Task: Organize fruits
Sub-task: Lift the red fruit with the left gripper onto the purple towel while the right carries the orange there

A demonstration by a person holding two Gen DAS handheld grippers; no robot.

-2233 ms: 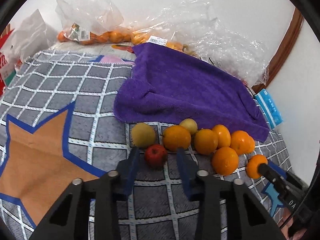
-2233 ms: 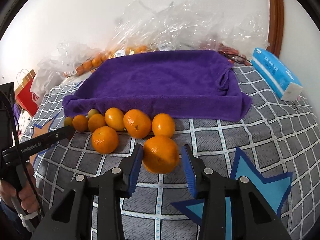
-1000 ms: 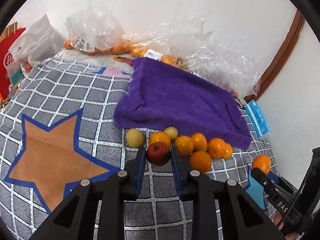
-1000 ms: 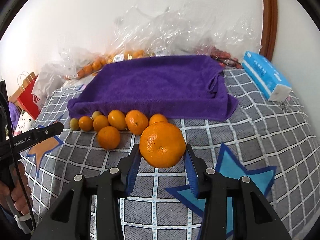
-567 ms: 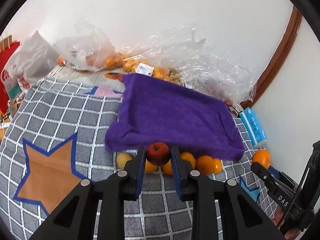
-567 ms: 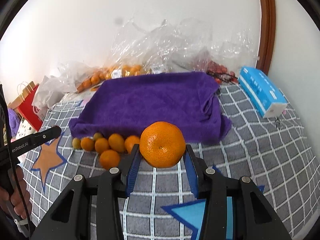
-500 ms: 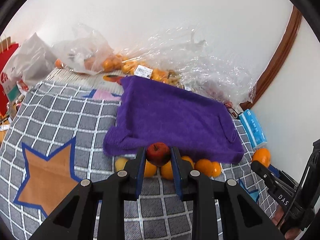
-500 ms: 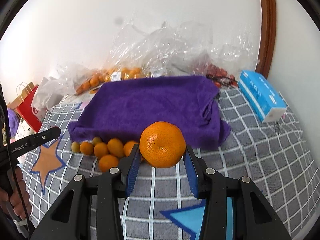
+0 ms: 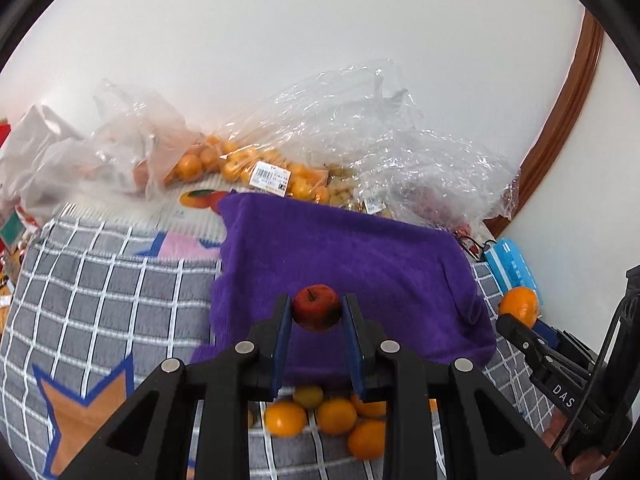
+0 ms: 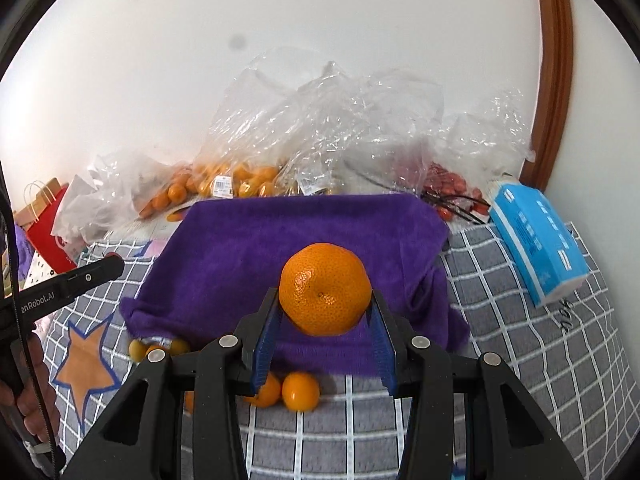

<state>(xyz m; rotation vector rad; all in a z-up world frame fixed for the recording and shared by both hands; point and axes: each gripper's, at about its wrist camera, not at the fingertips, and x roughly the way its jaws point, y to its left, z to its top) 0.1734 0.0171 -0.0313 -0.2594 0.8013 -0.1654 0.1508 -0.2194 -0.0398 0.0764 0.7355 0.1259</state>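
— Both fruits had left the blanket since the earlier frames, hadn't they?

— They had. Two seconds before, the small red apple [image 9: 316, 307] and the big orange [image 10: 325, 289] sat on the grey checked blanket [image 9: 100, 292] between parted fingers; now each was raised off it and seen in front of the purple towel [image 9: 340, 256]. How far above the cloth they hung could not be told.

— And the jaws?

— The left gripper [image 9: 316, 322] was clenched on the apple, its blue pads [image 9: 281, 336] pressed to either side. The right gripper [image 10: 325, 322] was clamped on the orange, which bulged above its fingertips.

— Could either gripper be seen from the other's camera?

— Yes. In the left wrist view the orange showed at the right edge, at the tip of the right gripper's black finger, in front of the blue tissue pack [image 9: 512, 264]. In the right wrist view one finger of the left tool reached in from the left edge.

— Where was the rest of the fruit?

— The loose oranges [image 9: 332, 416] lay in a cluster on the blanket just beside the towel's near edge, partly hidden behind the fingers. More oranges sat in the clear plastic bags [image 10: 320, 132] along the wall beyond the towel.
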